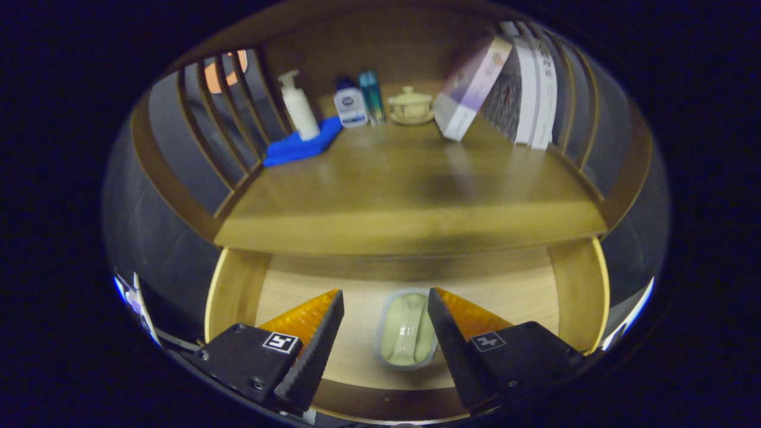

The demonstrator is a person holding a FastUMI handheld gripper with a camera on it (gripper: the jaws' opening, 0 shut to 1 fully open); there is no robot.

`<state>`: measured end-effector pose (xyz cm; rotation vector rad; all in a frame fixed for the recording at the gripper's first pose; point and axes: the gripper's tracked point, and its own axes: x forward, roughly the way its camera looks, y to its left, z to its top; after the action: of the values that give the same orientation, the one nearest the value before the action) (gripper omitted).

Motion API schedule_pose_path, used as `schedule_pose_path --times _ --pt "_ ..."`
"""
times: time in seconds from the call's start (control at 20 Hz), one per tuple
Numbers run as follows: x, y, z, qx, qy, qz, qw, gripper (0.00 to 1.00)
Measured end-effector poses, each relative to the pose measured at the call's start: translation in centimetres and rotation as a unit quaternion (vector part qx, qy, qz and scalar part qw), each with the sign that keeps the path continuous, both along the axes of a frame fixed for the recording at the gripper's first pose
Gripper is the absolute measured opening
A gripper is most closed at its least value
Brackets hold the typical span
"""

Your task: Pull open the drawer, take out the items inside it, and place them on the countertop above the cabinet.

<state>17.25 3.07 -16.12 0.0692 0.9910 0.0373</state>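
Straddling soap dish, gripper wide.

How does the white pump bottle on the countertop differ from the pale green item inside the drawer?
The white pump bottle stands upright on the countertop, partly on a blue cloth; the pale green item lies flat on the open drawer floor. The bottle is tall and slim; the green item is low, oval and rounded. The bottle is far beyond the fingers; the green item lies between the open gripper fingers, nearer one. Both are pale.
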Motion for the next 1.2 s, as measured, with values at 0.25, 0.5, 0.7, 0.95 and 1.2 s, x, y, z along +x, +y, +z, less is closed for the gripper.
schedule_pose_path --times 0.25,0.5,0.7,0.95,1.2 --pt "-0.3 -0.8 -3.0 -0.022 0.058 -0.007 0.998 0.87" --pt "-1.0 -1.9 -5.2 -0.044 0.102 -0.016 0.994 0.67" --pt "-0.8 -2.3 -5.4 -0.035 0.106 -0.025 0.993 0.30" --pt "-1.7 -2.2 -4.3 -0.025 0.114 -0.016 0.993 0.23" --pt "-2.4 -2.1 -1.1 -0.025 0.094 0.000 0.995 0.23"
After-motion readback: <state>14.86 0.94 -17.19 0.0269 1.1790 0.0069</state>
